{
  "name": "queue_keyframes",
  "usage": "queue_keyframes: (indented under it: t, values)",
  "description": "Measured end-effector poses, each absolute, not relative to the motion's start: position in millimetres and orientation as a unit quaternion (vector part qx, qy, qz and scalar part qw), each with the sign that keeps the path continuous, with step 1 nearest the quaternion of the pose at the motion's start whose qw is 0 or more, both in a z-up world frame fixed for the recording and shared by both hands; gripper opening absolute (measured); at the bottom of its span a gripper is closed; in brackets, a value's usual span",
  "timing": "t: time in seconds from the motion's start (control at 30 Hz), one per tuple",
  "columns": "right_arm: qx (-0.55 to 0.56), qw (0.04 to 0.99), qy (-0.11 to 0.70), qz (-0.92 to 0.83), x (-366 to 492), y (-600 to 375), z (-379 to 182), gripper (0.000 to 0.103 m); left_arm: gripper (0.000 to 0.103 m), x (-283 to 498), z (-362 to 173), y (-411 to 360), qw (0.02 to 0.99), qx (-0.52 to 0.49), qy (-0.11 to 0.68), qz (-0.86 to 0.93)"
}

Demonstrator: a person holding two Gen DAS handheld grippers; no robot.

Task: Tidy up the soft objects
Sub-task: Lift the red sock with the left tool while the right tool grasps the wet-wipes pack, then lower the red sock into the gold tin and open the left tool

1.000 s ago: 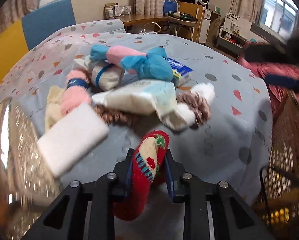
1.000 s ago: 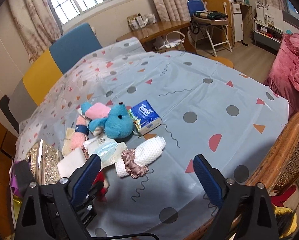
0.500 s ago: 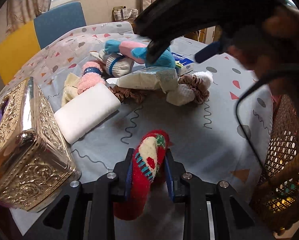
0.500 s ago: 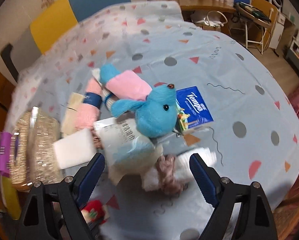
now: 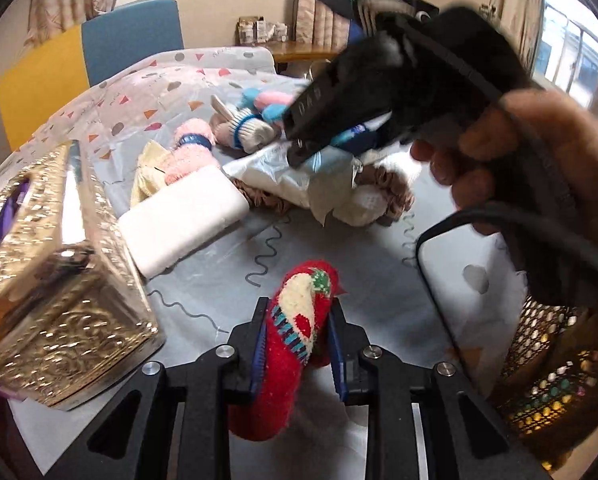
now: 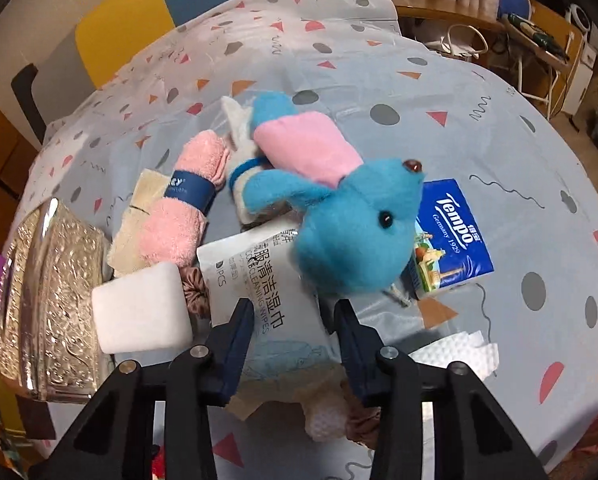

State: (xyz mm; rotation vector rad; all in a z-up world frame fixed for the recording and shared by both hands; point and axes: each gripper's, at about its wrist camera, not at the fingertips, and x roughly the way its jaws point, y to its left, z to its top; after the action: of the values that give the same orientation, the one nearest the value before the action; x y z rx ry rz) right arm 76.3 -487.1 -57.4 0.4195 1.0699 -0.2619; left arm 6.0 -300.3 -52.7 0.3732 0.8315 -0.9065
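My left gripper [image 5: 297,308] is shut on a red patterned sock [image 5: 295,352] held above the table's near edge. A heap of soft things lies on the dotted tablecloth [image 6: 439,92]: a blue and pink plush toy [image 6: 351,232], a rolled pink towel [image 6: 179,216], a white foam block [image 6: 139,312], a brown scrunchie [image 6: 195,292] and a wet wipes pack [image 6: 259,280]. My right gripper [image 6: 293,308] points down at the heap, jaws closing, with the wipes pack filling the gap between the pads. In the left wrist view the right gripper [image 5: 299,152] and a hand [image 5: 539,152] hang over the heap.
A gold embossed tissue box [image 6: 47,300] stands at the table's left edge. A blue Tempo tissue packet [image 6: 447,240] lies right of the plush, a white paper cloth [image 6: 459,352] near it. A wicker basket [image 5: 547,380] sits lower right; yellow and blue chairs stand behind.
The right gripper has come down over the heap and narrowed its jaws from wide open to around the wipes pack. The left gripper drifted slightly, the sock still in it.
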Motion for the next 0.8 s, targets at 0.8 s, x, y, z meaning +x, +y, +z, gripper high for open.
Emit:
queue_keyframes:
  t: [0.8]
  values:
    - [0.112, 0.846, 0.507, -0.124, 77.8, -472.2, -50.5, 0.041, 0.027, 138.5, 102.7, -174.8, 0.892, -0.050, 0.354, -0.278]
